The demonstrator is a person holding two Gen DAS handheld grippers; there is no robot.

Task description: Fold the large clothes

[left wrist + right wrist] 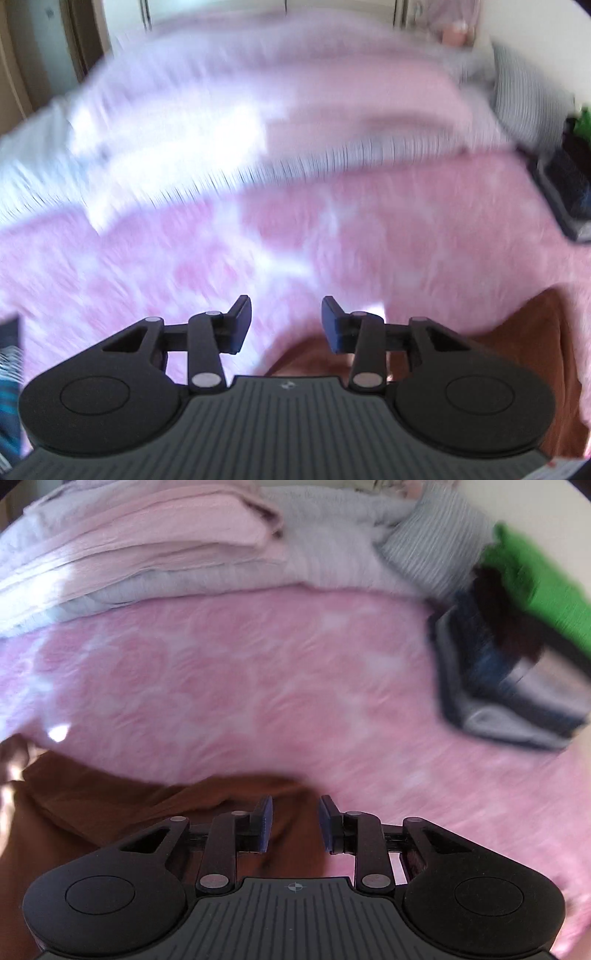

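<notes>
A brown garment [110,812] lies on the pink patterned bedsheet [258,672], at the lower left of the right wrist view and at the lower right of the left wrist view [535,350]. My left gripper [286,323] is open above the sheet, with the garment's edge just below and to its right. My right gripper [295,823] is open too, hovering over the garment's right edge with nothing between its fingers. Both views are blurred by motion.
A stack of folded clothes [517,686] in dark blue, grey and green sits at the right on the bed. Folded pink and grey bedding [166,542] and a striped pillow [436,550] line the far side. A wardrobe [221,11] stands behind.
</notes>
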